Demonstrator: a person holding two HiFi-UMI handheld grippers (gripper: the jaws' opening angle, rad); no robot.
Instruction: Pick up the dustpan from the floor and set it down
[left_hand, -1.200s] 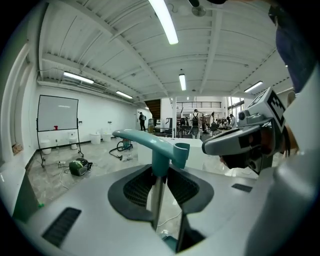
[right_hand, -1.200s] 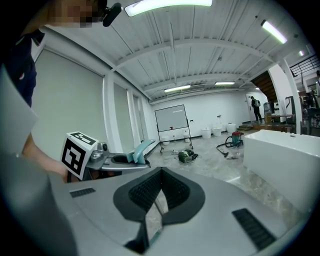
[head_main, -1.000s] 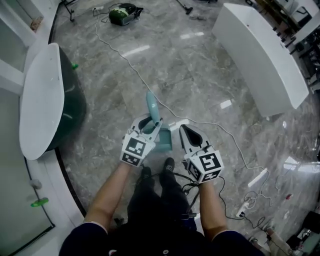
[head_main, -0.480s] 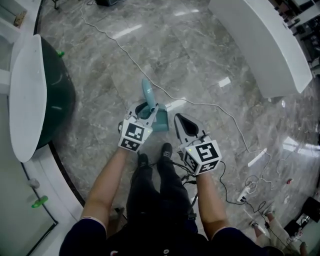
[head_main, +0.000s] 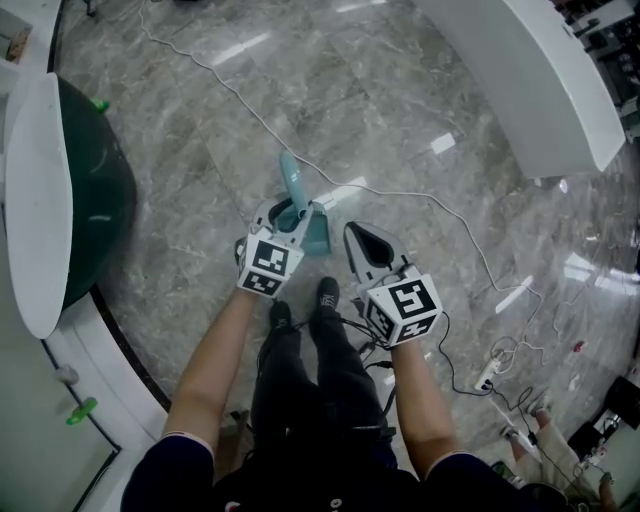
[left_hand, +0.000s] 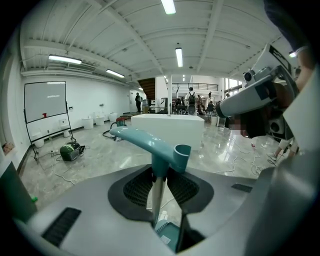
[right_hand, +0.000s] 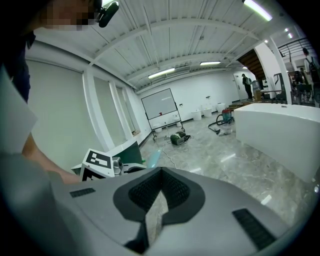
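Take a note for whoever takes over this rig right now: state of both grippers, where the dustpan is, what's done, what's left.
Left gripper: shut on the teal dustpan's handle stem; the pan hangs below the jaws.
Right gripper: shut, empty, beside the left.
Done: dustpan picked up.
Left: set it down on the marble floor; can't tell if it touches yet.

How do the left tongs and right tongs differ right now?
The left tongs clamp the dustpan by its handle; the right tongs hold nothing. The left tongs' jaws stand apart around the handle; the right tongs' jaws meet at the tips. Both are grey and angled downward.
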